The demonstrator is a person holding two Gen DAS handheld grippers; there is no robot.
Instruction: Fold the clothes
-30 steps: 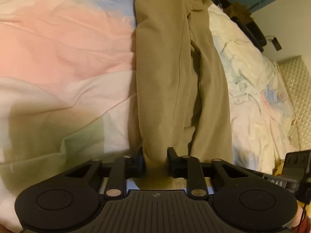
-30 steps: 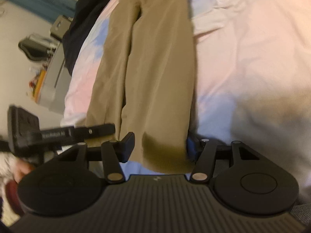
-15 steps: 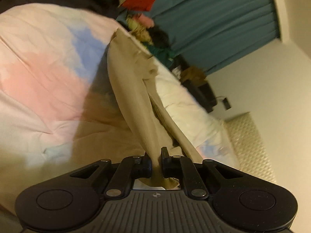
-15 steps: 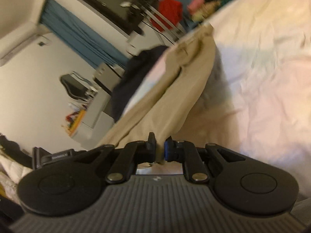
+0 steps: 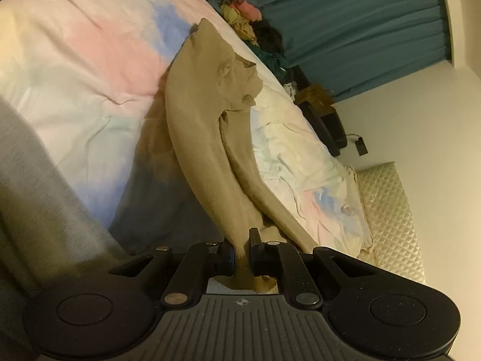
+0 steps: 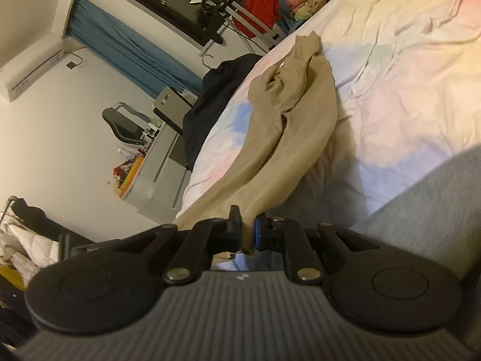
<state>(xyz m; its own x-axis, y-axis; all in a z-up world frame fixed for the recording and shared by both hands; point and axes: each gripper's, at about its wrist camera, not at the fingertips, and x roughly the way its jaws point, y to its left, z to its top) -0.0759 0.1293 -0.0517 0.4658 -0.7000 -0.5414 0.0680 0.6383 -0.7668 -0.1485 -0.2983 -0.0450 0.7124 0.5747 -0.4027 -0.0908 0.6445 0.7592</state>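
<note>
On pastel bed sheet (image 5: 90,69): tan trousers (image 5: 204,138) stretch lengthwise away, near ends pinched in left tongs (image 5: 241,254), right tongs (image 6: 247,234).

i see the trousers (image 5: 207,138) as soft, matt tan cloth with a fine knit-like weave near the hem. the sheet (image 5: 90,60) under them is thin, wrinkled, matt cotton-like cloth in pastel patches. my left gripper (image 5: 240,251) and right gripper (image 6: 247,231) look like matt black plastic with ribbed tops and dull metal pins. the headboard (image 5: 387,210) seems quilted, slightly glossy padding, though it's blurry. the curtain (image 5: 360,24) is matt cloth.
</note>
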